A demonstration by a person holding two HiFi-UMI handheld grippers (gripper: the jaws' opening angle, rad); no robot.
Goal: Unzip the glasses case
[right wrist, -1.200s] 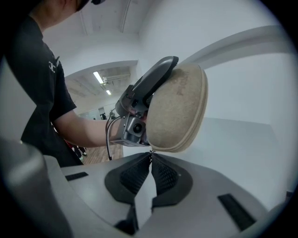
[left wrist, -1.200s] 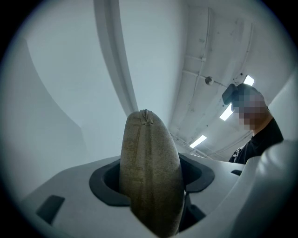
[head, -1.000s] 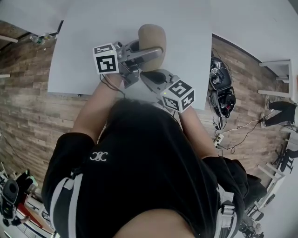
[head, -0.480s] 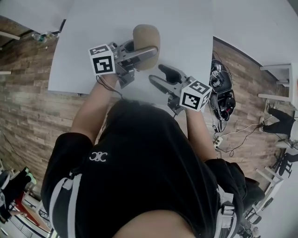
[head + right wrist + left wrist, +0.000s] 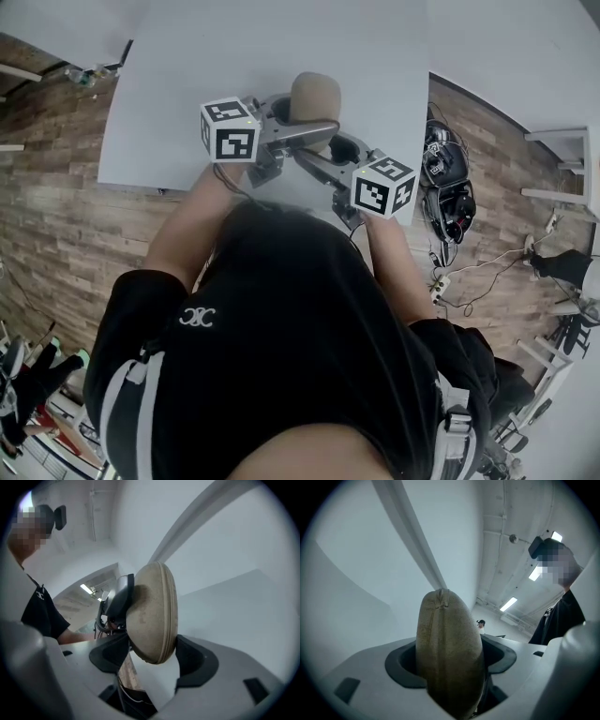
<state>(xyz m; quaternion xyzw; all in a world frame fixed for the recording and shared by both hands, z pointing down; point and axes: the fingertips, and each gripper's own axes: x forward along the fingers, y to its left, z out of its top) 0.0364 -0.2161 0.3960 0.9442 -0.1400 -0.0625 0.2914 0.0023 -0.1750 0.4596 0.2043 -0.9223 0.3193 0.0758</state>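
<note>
Left gripper (image 5: 315,114) is clamped on the tan glasses case (image 5: 314,92) at a medium width, holding it up above the white table (image 5: 178,84). Right gripper (image 5: 152,660) has just been opening - jaws are wide now, with 1 end of the case between them and the pads not squeezing it.

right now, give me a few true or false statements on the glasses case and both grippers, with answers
1. The left gripper grips the tan glasses case. True.
2. The case lies flat on the white table, untouched. False: it is held up off the table in the left gripper.
3. The right gripper is clamped shut, well away from the case. False: its jaws stand apart and have just been opening, with one end of the case between them.
4. The floor beside the table looks like wood planks. True.
</note>
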